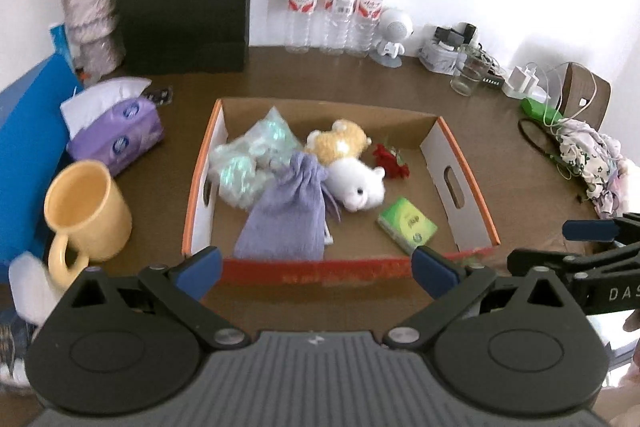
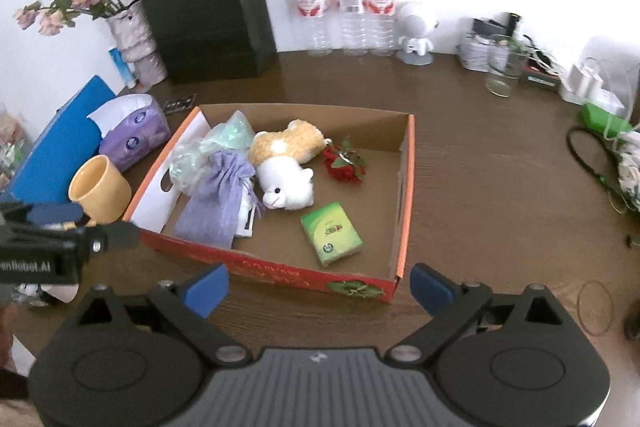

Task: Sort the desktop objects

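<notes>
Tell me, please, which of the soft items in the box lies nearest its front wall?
The lavender drawstring pouch; its bottom edge reaches the front wall, while the plush toy lies farther back.

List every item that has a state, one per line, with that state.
left tool: open, empty
right tool: open, empty
cardboard box: open-topped, holding items
lavender drawstring pouch: cinched shut, lying flat in the box
plush toy: lying on its side in the box
green tissue pack: flat in the box
yellow mug: upright, empty
glass beaker: upright
purple tissue pack: opened, tissue sticking out
</notes>
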`<state>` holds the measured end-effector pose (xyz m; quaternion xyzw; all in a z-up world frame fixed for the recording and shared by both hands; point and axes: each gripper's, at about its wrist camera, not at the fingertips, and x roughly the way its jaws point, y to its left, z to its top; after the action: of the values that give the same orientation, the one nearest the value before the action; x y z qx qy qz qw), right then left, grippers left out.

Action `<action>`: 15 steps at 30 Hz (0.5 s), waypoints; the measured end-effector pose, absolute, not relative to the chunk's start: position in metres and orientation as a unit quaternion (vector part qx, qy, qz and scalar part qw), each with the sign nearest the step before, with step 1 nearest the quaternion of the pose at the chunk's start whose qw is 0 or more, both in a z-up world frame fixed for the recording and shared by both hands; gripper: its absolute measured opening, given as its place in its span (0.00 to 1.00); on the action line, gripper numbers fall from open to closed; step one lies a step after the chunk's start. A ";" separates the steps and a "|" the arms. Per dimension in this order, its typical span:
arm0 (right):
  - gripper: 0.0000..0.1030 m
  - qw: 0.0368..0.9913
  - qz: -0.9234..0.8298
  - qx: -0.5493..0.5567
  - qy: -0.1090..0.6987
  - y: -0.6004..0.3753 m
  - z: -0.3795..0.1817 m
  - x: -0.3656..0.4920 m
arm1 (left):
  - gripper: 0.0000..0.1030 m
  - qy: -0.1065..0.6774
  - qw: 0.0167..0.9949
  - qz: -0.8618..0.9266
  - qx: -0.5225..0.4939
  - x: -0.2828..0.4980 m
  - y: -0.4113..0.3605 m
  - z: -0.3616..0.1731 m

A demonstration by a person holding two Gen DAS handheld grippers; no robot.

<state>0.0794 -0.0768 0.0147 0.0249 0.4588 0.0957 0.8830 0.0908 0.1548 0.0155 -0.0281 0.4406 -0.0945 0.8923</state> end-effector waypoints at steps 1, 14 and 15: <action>0.97 0.883 0.094 0.025 0.459 -0.076 0.015 0.076 | 1.00 0.444 0.890 -0.093 -0.034 0.088 0.155 0.014; 1.00 0.880 0.102 0.027 0.464 -0.063 0.016 0.057 | 1.00 0.454 0.886 -0.081 -0.051 0.068 0.161 0.015; 1.00 0.879 0.100 0.027 0.465 -0.063 0.015 0.057 | 1.00 0.455 0.885 -0.081 -0.052 0.068 0.161 0.016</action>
<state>0.0573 -0.0632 0.0153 0.0274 0.4650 0.1000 0.8792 0.0679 0.1606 0.0156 -0.0524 0.4552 -0.0815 0.8851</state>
